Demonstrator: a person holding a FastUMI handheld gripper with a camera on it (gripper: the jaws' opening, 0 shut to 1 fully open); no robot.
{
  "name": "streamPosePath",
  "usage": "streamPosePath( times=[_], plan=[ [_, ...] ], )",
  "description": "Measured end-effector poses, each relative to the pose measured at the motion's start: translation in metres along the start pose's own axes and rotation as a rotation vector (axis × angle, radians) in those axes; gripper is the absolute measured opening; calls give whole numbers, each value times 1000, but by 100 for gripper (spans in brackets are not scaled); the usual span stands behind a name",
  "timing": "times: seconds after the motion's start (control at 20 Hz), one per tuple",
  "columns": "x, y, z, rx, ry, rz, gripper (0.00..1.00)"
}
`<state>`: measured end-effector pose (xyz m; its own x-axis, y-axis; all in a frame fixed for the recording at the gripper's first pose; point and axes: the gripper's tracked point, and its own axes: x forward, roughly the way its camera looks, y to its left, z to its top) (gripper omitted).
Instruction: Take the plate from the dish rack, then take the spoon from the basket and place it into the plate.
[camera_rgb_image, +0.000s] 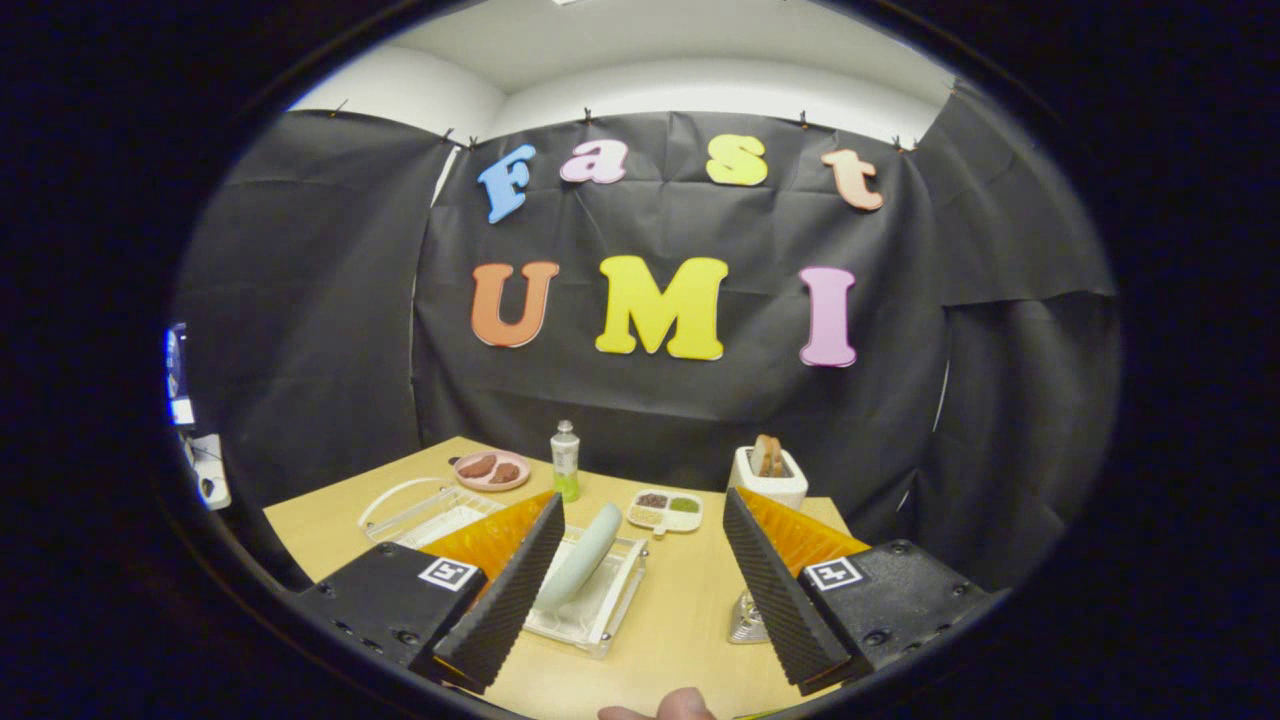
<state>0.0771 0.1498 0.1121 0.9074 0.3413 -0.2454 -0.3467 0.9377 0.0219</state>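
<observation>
A pale green plate (585, 555) stands on edge, leaning, in a clear plastic dish rack (605, 615) on the wooden table (680, 600). The rack lies just ahead of my left finger, whose inner side hides part of it. My gripper (642, 500) is open, its fingers wide apart with nothing between them, held above the table short of the plate. A small metal basket (745, 622) peeks out beside my right finger, mostly hidden by it. I cannot make out a spoon in it.
Beyond the fingers stand a green-and-white bottle (565, 460), a pink plate with brown food (491, 469), a white divided dish (665, 510) and a white toaster with bread (768, 472). A clear wire-handled tray (415, 510) lies left. A person's fingertip (682, 705) shows near the table's front edge.
</observation>
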Motion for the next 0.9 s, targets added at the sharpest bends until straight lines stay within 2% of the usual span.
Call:
streamPosePath(
  times=[0.4,0.7,0.9],
  plan=[
    [77,29,-12,162,379,76,100],
    [125,45,-37,202,578,75,100],
    [151,43,-57,223,682,24,100]
  ],
)
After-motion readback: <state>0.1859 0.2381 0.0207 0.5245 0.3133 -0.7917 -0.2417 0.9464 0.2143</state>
